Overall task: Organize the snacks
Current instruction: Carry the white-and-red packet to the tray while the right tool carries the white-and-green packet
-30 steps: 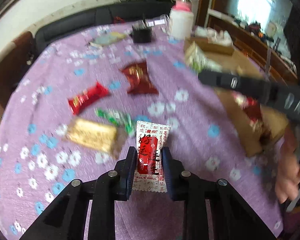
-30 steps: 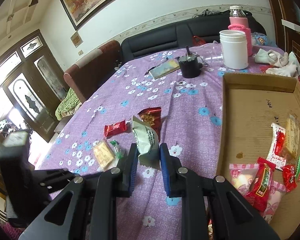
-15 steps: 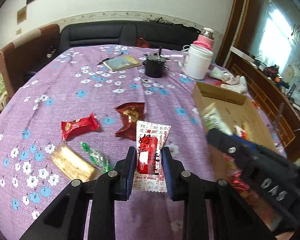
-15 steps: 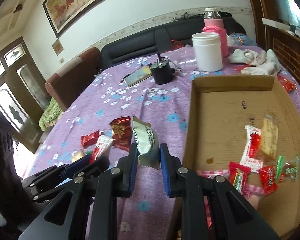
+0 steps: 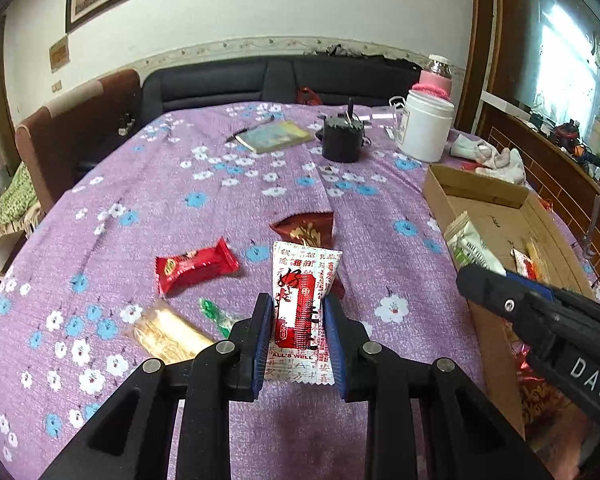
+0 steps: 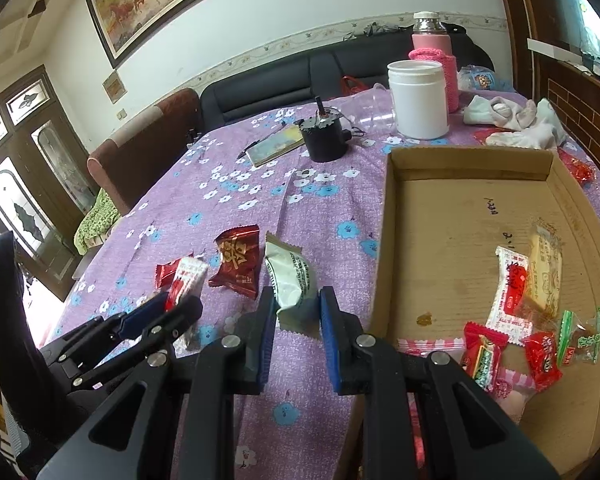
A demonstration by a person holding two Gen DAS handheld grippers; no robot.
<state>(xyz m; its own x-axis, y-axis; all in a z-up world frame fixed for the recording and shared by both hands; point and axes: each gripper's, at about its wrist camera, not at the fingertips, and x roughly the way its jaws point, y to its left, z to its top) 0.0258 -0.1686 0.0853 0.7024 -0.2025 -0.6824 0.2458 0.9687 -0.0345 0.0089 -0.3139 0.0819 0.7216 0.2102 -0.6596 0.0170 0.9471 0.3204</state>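
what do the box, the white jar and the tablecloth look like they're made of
Box: brown corrugated cardboard, matte; faint ribbing and raw folded walls show. White jar: probably plastic, smooth and opaque with a soft sheen. Tablecloth: looks like woven fabric, matte purple flower print, creased and draping at the edge.

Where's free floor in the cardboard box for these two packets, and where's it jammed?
Cardboard box: bare across the far half and along the left wall, up to the far wall. Crowded at the near right, around the white-red packet and red candies.
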